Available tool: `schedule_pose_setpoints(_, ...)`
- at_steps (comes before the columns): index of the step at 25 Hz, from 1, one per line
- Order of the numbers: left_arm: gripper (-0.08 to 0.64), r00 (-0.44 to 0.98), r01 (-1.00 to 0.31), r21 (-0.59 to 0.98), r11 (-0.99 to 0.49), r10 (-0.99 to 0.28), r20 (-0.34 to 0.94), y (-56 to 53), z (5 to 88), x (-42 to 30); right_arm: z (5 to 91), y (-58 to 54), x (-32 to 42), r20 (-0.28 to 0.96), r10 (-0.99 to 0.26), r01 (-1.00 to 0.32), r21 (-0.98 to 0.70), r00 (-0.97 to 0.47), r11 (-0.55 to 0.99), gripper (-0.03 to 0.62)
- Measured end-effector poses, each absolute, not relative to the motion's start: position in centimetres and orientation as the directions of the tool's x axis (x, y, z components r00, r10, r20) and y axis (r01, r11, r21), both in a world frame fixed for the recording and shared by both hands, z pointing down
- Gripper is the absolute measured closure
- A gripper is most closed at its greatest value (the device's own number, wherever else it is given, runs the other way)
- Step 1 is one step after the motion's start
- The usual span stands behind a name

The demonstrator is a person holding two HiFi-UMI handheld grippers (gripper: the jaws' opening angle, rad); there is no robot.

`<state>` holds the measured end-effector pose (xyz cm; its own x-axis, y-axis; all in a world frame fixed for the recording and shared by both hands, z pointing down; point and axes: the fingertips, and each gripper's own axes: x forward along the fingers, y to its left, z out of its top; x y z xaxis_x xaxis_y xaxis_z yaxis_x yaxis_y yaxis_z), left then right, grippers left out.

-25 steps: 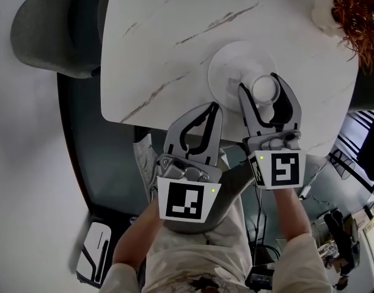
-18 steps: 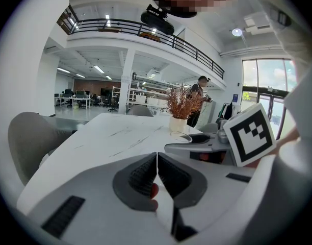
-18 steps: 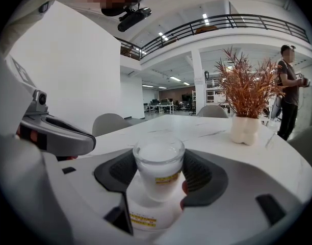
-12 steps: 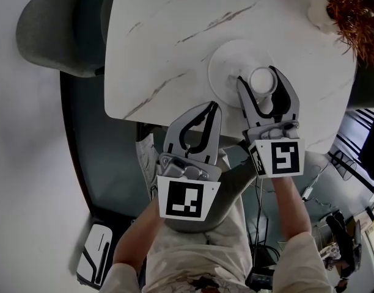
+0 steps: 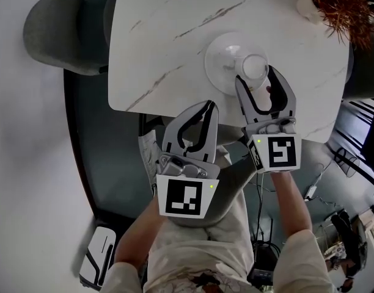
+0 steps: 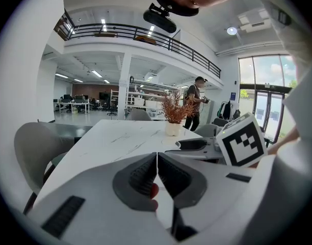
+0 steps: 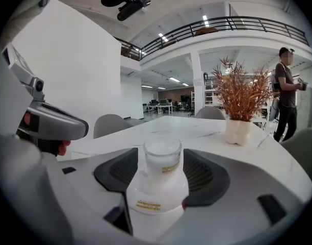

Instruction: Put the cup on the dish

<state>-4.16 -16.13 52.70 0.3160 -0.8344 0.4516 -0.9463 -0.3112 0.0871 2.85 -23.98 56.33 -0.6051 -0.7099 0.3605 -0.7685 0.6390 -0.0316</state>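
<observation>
The white dish (image 5: 222, 58) lies on the marble table (image 5: 162, 35) near its front edge. My right gripper (image 5: 255, 74) is shut on the white cup (image 5: 254, 66), which hangs over the dish's near right part. In the right gripper view the cup (image 7: 158, 188) fills the gap between the ribbed pads (image 7: 118, 172), with the right gripper (image 7: 161, 160) closed round it. Whether the cup touches the dish I cannot tell. My left gripper (image 5: 205, 107) is shut and holds nothing, hanging just off the table's front edge; in its own view the left gripper (image 6: 157, 157) has its jaws pressed together.
A dried plant in a white pot (image 5: 330, 2) stands at the table's far right corner, also seen as the pot (image 7: 239, 129). A grey chair (image 5: 65, 35) stands left of the table. A person (image 7: 286, 101) stands far off in the room.
The right gripper has carried the cup a little farther over the dish. The left gripper has stayed shut in the same place.
</observation>
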Motion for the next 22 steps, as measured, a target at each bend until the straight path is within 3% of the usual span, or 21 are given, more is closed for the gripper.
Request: schedule_pose_setpoints(22,0.555,0.306,-0.952,0.128,-0.278,-0.875,0.375,-13.2,45.0,-3.4,49.1,-19.3,5.2,0.342,-0.733,-0.795,-0.081,-0.589,0.601,0.330)
